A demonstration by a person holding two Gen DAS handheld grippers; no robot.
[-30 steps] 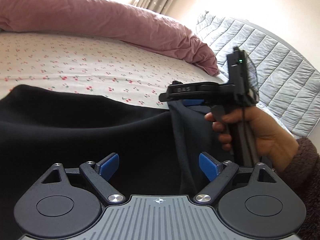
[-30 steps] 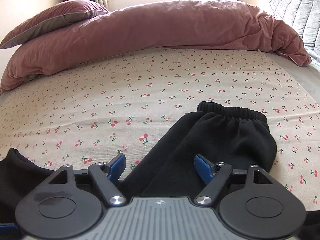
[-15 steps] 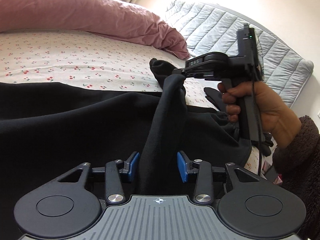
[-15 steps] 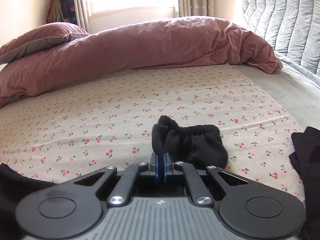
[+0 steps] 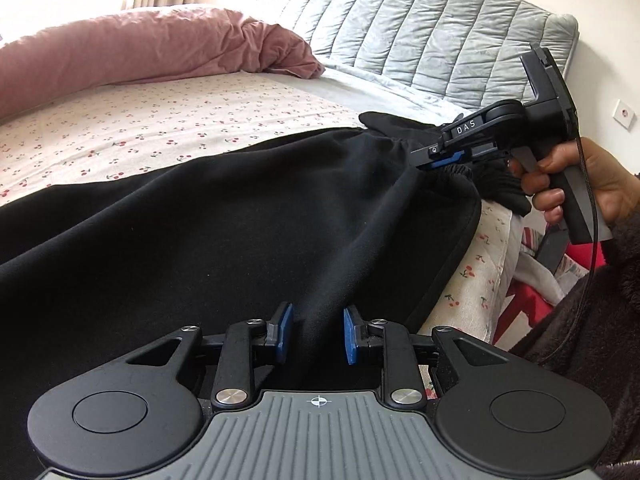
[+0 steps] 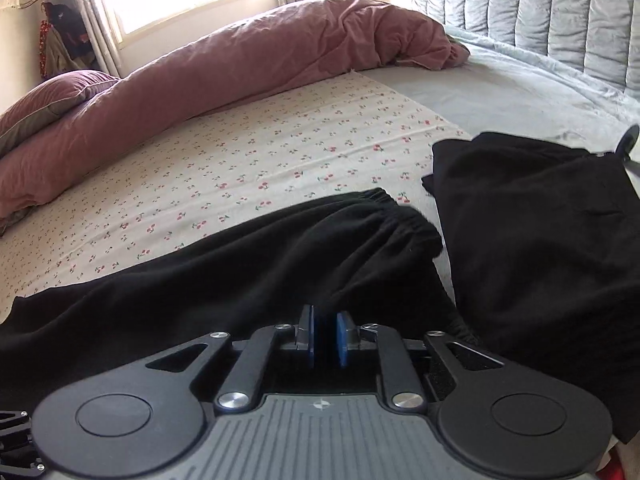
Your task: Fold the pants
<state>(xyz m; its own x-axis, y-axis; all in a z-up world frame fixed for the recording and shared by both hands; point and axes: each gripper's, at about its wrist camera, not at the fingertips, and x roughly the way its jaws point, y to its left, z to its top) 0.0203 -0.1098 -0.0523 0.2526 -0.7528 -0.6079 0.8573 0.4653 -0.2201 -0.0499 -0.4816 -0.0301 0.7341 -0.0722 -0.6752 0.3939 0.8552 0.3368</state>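
The black pants [image 5: 208,232] lie spread over the cherry-print sheet [image 5: 168,128]. A raised fold of the cloth runs from my left gripper [image 5: 318,332] up to my right gripper [image 5: 436,158]. The left jaws are closing and this fold fills the gap between the blue pads [image 5: 285,330]. In the right wrist view my right gripper [image 6: 325,338] has its pads a narrow gap apart and opening, with pants cloth [image 6: 240,280] still drawn into them. The elastic cuff [image 6: 404,222] lies just ahead. A hand [image 5: 576,184] holds the right gripper's handle.
A pink duvet [image 6: 240,68] lies rolled along the far side of the bed, with a grey quilted headboard [image 5: 420,36] behind. Another black cloth pile [image 6: 540,232] sits to the right of the cuff. The bed's edge [image 5: 488,248] drops off at the right.
My right gripper took hold of the cuff and carried it sideways across the bed; its pads have parted slightly since. The left jaws closed in from wide onto a pants fold.
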